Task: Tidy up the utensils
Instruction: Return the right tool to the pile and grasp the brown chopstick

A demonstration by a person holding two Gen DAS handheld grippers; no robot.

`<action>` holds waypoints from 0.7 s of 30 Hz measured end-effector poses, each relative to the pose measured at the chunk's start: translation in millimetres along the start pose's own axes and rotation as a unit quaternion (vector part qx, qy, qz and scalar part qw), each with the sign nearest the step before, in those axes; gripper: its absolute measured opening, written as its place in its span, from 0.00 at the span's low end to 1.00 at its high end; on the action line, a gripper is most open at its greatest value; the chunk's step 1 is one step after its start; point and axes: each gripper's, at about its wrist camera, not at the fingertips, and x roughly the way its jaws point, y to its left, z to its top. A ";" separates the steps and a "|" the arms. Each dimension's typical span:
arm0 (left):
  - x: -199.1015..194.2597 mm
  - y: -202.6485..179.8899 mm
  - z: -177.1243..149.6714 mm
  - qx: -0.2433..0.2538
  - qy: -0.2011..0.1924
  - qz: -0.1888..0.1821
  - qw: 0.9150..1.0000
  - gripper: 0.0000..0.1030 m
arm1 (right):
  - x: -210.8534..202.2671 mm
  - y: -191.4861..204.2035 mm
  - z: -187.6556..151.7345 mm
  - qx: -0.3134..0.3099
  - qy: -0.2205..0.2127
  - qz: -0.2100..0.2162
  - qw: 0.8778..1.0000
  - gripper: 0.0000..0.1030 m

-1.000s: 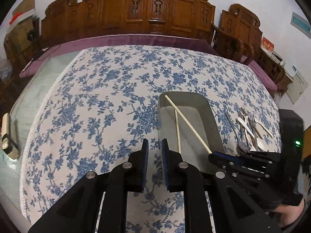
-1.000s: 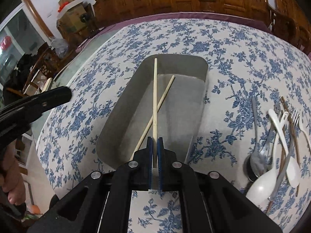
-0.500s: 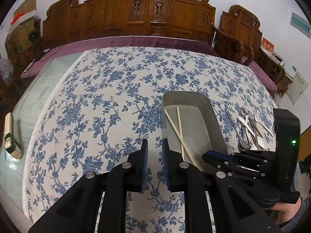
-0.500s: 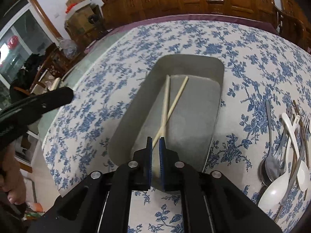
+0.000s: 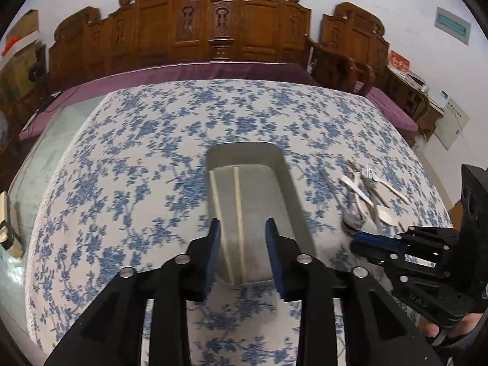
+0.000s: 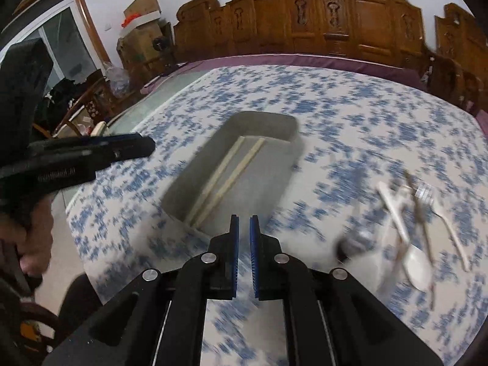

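Note:
A grey rectangular tray (image 5: pixel 247 148) (image 6: pixel 265 119) lies on the blue-flowered tablecloth. Two pale chopsticks (image 5: pixel 236 201) (image 6: pixel 225 170) rest side by side along its floor. My left gripper (image 5: pixel 242 225) hovers over the tray's near end; its jaws are opening and grip nothing. My right gripper (image 6: pixel 244 219) is above the cloth just right of the tray's near corner, shut with only a narrow slit and nothing in it. To the right lies a loose pile of utensils (image 5: pixel 366 195) (image 6: pixel 405 222): white plastic spoons, a metal spoon, a fork.
Carved wooden chairs (image 5: pixel 213 30) line the table's far side. The left strip of the table is bare glass (image 5: pixel 36 158), with a small cream object (image 5: pixel 6 228) at its edge. Cardboard boxes (image 6: pixel 140 30) stand at the back left. A person's hand (image 6: pixel 33 244) holds the left gripper.
The right gripper let go of its chopstick, which now lies in the tray beside the other, then drew back and rightward. The left gripper shifted right over the tray's near end and its jaws widened.

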 end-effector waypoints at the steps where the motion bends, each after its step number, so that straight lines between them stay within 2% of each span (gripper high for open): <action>1: 0.4 -5.1 -0.6 0.003 0.000 -0.004 1.000 0.30 | -6.0 -5.7 -5.4 -0.001 -0.001 -0.006 1.000 0.10; 6: 6.4 -35.7 -4.1 0.020 0.003 -0.024 0.999 0.30 | -34.9 -46.0 -36.2 0.002 -0.004 -0.048 0.999 0.10; 8: 9.1 -46.8 -5.6 0.026 0.005 -0.030 0.999 0.30 | -40.2 -62.3 -45.8 0.006 -0.004 -0.067 0.998 0.17; 10: 12.0 -57.5 -7.1 0.031 0.007 -0.036 0.999 0.30 | -43.2 -77.1 -53.6 0.017 -0.003 -0.080 0.997 0.18; 21: 30.5 -97.5 -26.5 0.047 0.027 -0.053 0.997 0.34 | -49.4 -129.1 -87.1 0.063 -0.003 -0.103 0.993 0.18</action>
